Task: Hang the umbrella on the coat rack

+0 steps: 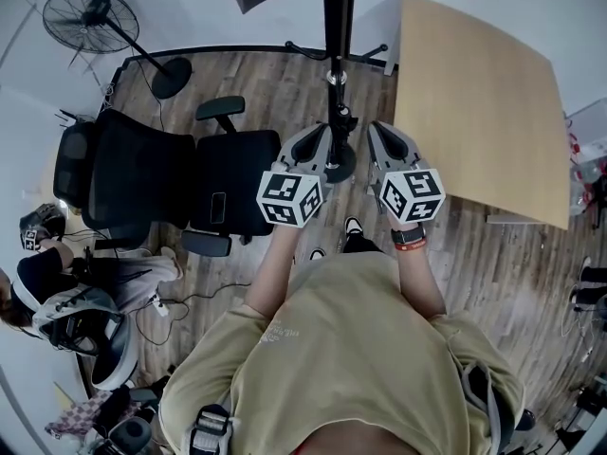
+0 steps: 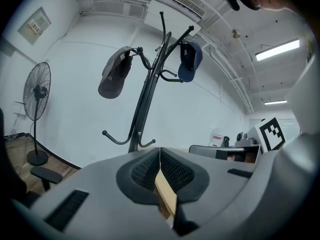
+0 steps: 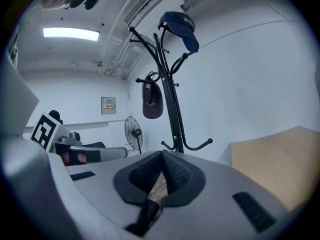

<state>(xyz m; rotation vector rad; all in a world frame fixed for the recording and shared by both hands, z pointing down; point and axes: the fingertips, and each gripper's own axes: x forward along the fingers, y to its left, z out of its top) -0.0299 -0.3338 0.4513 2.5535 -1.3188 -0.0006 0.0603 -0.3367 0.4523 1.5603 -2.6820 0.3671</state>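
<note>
Black coat rack (image 2: 144,109) is standing just ahead of my left claw (image 2: 160,151) and right claw (image 3: 162,155), both pressing shut, empty. I'm seeing no umbrella anywhere; I'm expecting light, slippery fabric, so I'm favouring its stiff shaft.

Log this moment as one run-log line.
left claw: shut, empty | right claw: shut, empty | coat rack: ahead, holds gray cap, blue cap | umbrella: not in view

Glossy black metal coat rack (image 2: 145,96), matt pale wood table (image 1: 474,102), grainy wood-plank floor (image 1: 247,74), soft cloth caps (image 2: 114,74)
</note>
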